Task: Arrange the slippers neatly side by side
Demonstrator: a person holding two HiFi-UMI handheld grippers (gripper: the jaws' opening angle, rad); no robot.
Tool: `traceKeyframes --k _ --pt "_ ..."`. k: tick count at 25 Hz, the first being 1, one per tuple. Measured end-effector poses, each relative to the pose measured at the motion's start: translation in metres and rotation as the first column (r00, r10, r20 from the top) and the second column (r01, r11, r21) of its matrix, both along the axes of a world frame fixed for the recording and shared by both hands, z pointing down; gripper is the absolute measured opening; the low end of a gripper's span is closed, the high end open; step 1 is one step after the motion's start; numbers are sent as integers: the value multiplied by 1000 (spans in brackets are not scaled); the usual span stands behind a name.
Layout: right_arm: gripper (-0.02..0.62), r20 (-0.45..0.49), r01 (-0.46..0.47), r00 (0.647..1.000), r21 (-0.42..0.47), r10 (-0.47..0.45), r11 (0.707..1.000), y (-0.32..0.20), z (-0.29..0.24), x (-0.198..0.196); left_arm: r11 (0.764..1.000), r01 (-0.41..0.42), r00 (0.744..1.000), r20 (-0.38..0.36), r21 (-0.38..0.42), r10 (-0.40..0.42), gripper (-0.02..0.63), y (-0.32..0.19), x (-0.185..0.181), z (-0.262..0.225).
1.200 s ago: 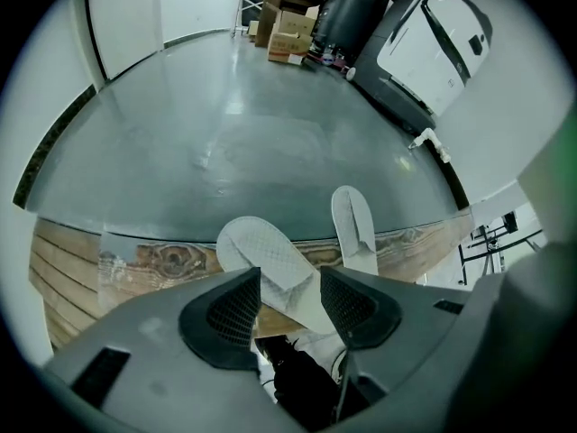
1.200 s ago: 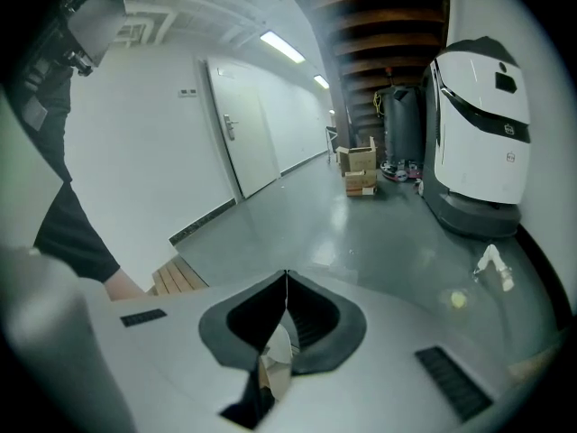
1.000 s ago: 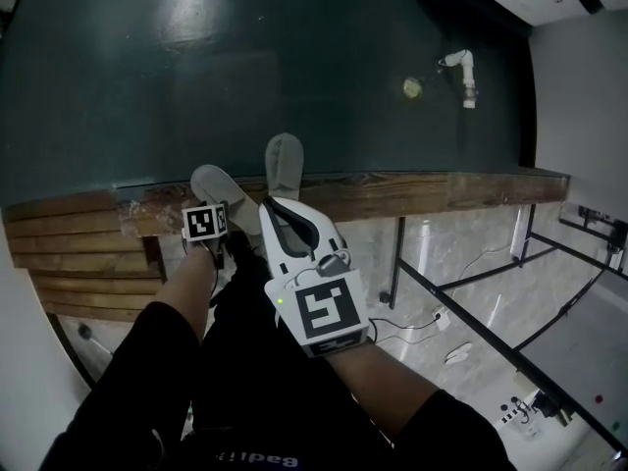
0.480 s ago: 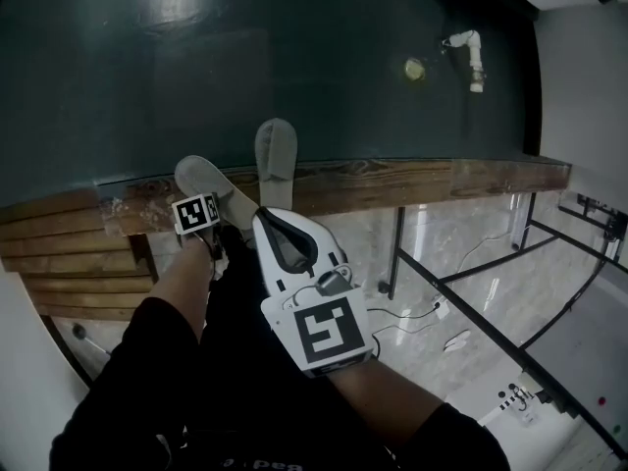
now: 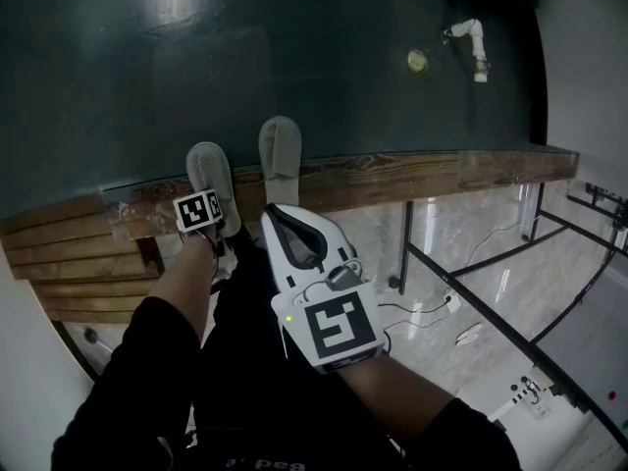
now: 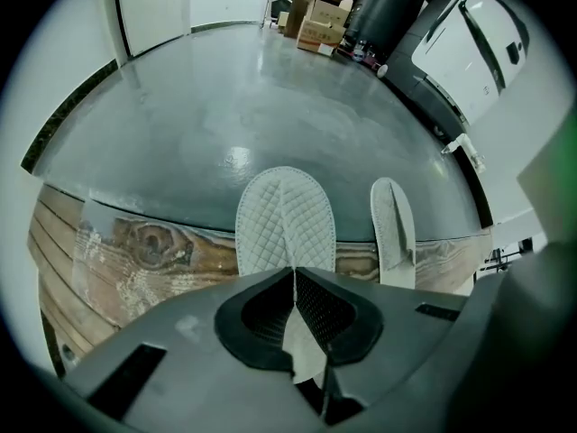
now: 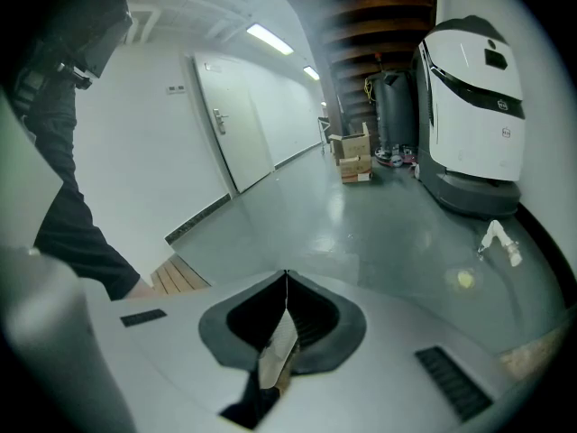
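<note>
The left claw (image 6: 293, 276) seemingly clamps the heel of the left slipper (image 6: 286, 216). It lies parallel to the right slipper (image 6: 393, 228), toes pointing away. The right claw (image 7: 286, 282) is closed.

Count two quilted slippers (image 6: 286, 219): one at the tips of the left gripper (image 6: 293, 271), the other slipper (image 6: 393, 228) just right of it. Two grippers, counting the right gripper (image 7: 286, 278). Far ahead of that: one white pipe elbow (image 7: 499, 239), one yellowish round spot (image 7: 465, 279), one white machine (image 7: 469, 106).
</note>
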State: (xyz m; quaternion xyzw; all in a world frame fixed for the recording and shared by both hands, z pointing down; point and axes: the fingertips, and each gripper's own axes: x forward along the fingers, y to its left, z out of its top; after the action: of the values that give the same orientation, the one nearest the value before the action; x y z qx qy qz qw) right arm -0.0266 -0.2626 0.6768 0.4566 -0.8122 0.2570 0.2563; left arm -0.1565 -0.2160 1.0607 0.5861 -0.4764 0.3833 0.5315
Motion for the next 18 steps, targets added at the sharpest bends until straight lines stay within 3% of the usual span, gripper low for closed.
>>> traceKeyframes --k 11,18 --pt "-2 2 -60 998 -11 60 998 -1 4 27 1000 2 999 -35 31 -1 11 -31 49 -4" --pt "-2 -13 -102 995 -4 102 995 2 0 53 999 -10 999 -30 36 11 11 -47 59 -1"
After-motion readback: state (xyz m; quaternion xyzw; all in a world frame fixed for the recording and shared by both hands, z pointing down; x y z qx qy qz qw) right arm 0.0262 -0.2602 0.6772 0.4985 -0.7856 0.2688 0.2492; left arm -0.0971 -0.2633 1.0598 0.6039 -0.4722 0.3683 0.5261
